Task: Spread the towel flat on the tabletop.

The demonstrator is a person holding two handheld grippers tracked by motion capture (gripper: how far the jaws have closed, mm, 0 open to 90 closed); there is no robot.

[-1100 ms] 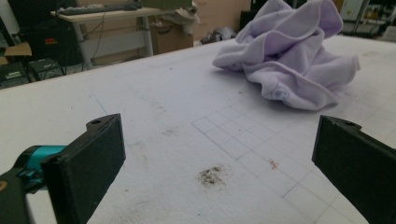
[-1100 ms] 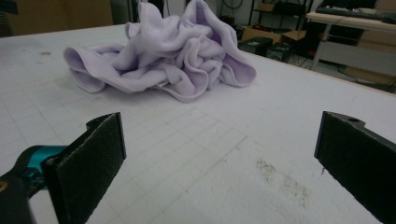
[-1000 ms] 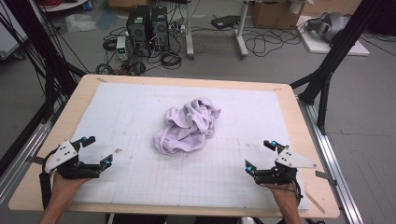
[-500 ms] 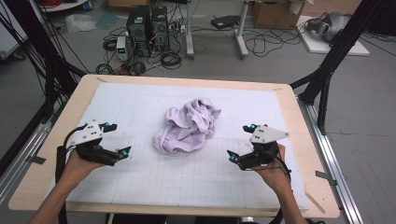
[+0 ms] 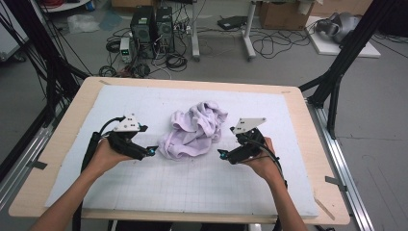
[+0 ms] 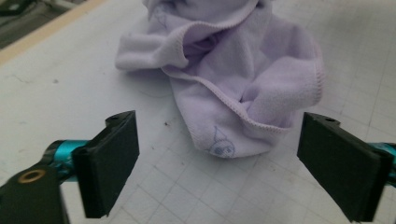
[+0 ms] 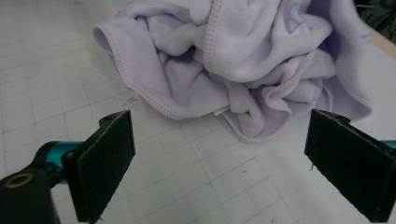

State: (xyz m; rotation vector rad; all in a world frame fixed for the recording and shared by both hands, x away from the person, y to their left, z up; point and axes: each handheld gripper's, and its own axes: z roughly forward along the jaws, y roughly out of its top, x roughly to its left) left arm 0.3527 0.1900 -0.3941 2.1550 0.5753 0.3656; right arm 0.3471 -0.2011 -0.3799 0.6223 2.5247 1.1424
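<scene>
i have the lilac cloth [image 5: 195, 130] bunched in a loose heap near the middle of the white grid mat [image 5: 192, 187], a little toward twelve o'clock from the mat's centre; the mat lies on the wooden table [image 5: 62, 139], whose bare edge frames it; my left gripper [image 5: 152, 151] sits at about eight o'clock of the heap, its tip just beside the cloth's near-left edge; i cannot tell from above whether it touches; my right gripper [image 5: 220, 154] sits at about four o'clock of the heap, close to it but apart, with bare mat between; both point inward at the cloth from opposite sides

in the left gripper view the jaws stand spread, with the cloth [image 6: 233, 84] lying at twelve o'clock ahead of them and its rounded lower fold, the one with a small printed figure, reaching down toward the gap; nothing is pinched, and the pads are clear of the fabric; these jaws have just been closing a little; in the right gripper view the jaws are also spread wide, the cloth [image 7: 243, 65] crumpled ahead from eleven to one o'clock, its stitched hem nearest the gap; bare grid mat lies between the pads, nothing gripped; these jaws too have just been narrowing slightly
</scene>
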